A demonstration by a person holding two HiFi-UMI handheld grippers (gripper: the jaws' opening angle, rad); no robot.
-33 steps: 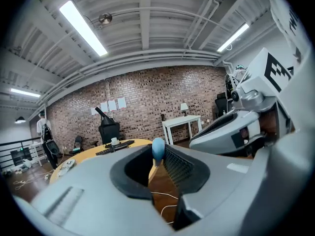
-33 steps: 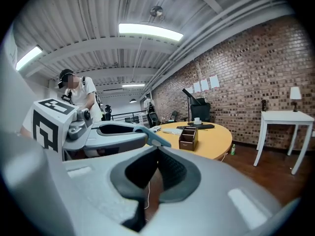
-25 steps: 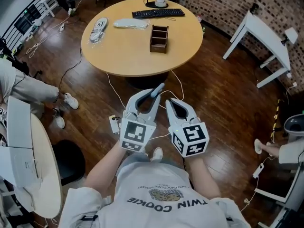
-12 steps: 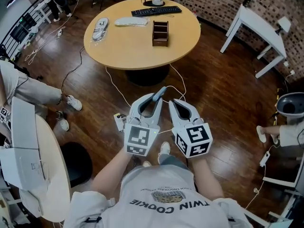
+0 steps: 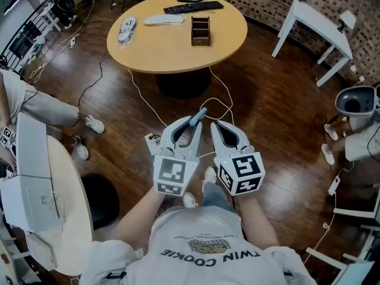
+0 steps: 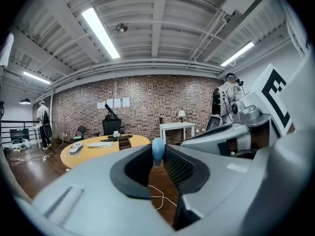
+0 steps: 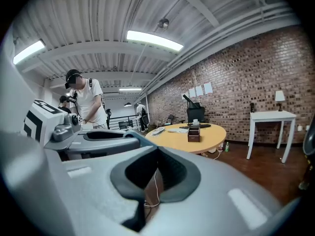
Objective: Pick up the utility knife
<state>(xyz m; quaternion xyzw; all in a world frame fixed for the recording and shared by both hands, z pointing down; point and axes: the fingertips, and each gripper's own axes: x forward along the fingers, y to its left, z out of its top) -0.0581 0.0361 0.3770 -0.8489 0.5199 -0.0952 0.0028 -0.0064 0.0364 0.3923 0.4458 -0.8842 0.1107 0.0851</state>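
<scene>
**Utility knife in the grasp, seen from the head and from both grippers.** The utility knife [image 5: 199, 113], a slim blue-grey body, sits between the jaws of the left gripper [image 5: 189, 125]. The jaws are closed on it near their tips. One end of the knife projects beyond the tips and slants away from the person and to the right. In the left gripper view that rounded blue end [image 6: 157, 150] stands upright at the far end of the jaw opening, pinched from both sides. Gripping it out at the tips leaves the body in plain sight, but the hold looks narrow, so the knife could pivot if knocked.

The right gripper [image 5: 215, 125] lies just beside the left at much the same height. Its jaws are together with nothing between them, as its own view confirms. It seems to be only an idle companion here. The projecting end of the knife leans toward it but appears not to touch it.

Both grippers are held close in front of the person's torso, over dark wooden floor crossed by white cables [image 5: 221, 103]. This suits carrying, not reaching.

Farther off stands the round table [image 5: 172, 49], well apart from the grippers. It bears a keyboard [image 5: 193, 7] at its far edge and a wooden organiser [image 5: 200, 31] nearer the middle. A white side table [image 5: 323, 22] stands at far right. With the knife clear of every surface, the pick-up seems complete.
</scene>
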